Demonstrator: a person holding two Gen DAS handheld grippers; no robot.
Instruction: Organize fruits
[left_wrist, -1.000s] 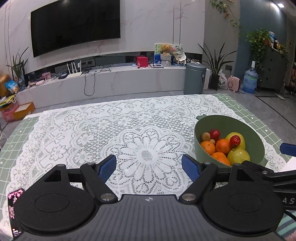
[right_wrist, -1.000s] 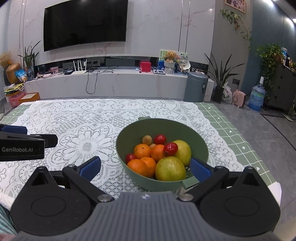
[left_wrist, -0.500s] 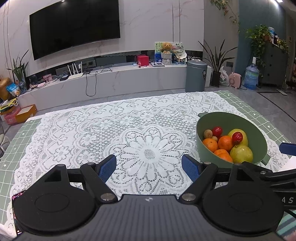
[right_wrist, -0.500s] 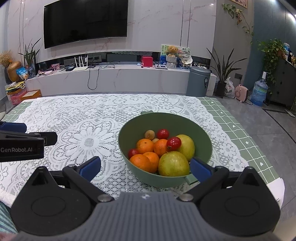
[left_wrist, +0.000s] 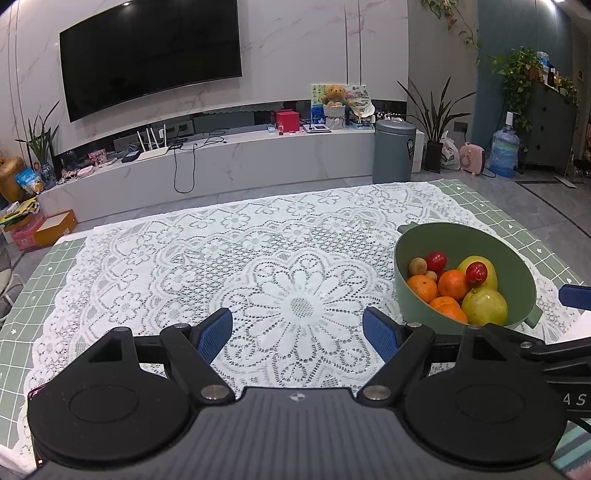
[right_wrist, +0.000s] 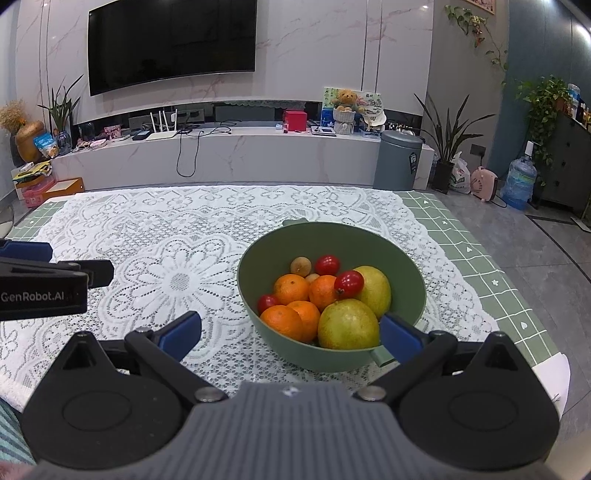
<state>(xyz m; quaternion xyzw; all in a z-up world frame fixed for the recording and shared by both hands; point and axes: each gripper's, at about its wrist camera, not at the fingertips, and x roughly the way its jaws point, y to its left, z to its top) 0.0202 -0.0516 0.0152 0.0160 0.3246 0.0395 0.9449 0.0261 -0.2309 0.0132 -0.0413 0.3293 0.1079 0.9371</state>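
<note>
Green bowl (right_wrist: 332, 295) of fruit sits by the tabletop's right edge, just ahead of the empty, spread right gripper (right_wrist: 290, 328); left gripper (left_wrist: 297, 334), also spread, is farther.

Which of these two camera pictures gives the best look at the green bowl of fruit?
The right wrist view: the green bowl sits near the middle, straight ahead of the open right gripper, its fruit clearly laid out. In the left wrist view the bowl sits off to the right, smaller, its near edge cut off by the gripper's body.
</note>
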